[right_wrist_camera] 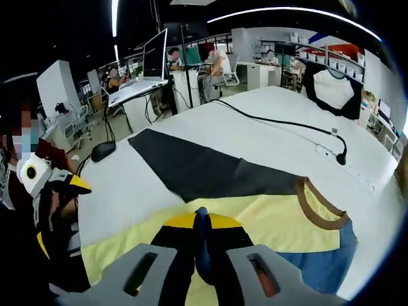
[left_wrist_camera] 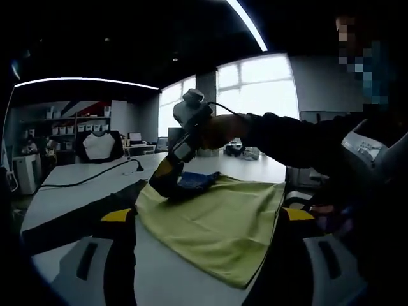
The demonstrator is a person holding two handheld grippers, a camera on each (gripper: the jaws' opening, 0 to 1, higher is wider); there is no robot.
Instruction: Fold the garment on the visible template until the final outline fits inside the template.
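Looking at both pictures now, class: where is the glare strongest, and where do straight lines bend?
Left gripper view: the windows are washed out, leaving the right gripper on the yellow shirt dark. Right gripper view: evenly lit, but the white table edges and ceiling light strip curve.

White tabletop carries a black cable (ending at a power strip). Laptop on adjacent desk. Shelving along far wall. Seated persons in background.
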